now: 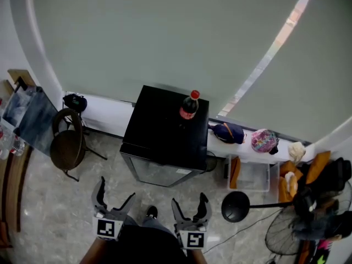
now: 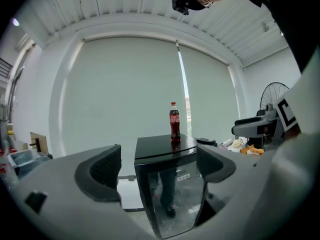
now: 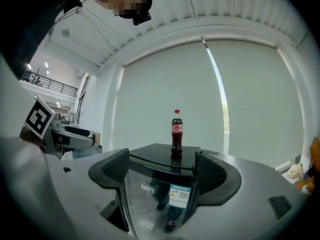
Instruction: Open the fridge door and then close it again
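Head view: the left gripper (image 1: 115, 190) and the right gripper (image 1: 190, 200) are held side by side, jaws apart and empty. The black fridge (image 1: 165, 131) stands ahead of both, well clear of the jaw tips, with a cola bottle (image 1: 189, 105) upright on its top.

Left gripper view: the jaws are spread wide. The fridge's glass door (image 2: 172, 194) shows between them, beyond the tips, and is shut.

Right gripper view: the jaws are open with nothing in them. The fridge is framed between them, untouched, and the bottle stands above the gap.

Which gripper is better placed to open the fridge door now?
Probably the right gripper: open, it faces the fridge door squarely; the left gripper, also open, sits off by the door's left corner.
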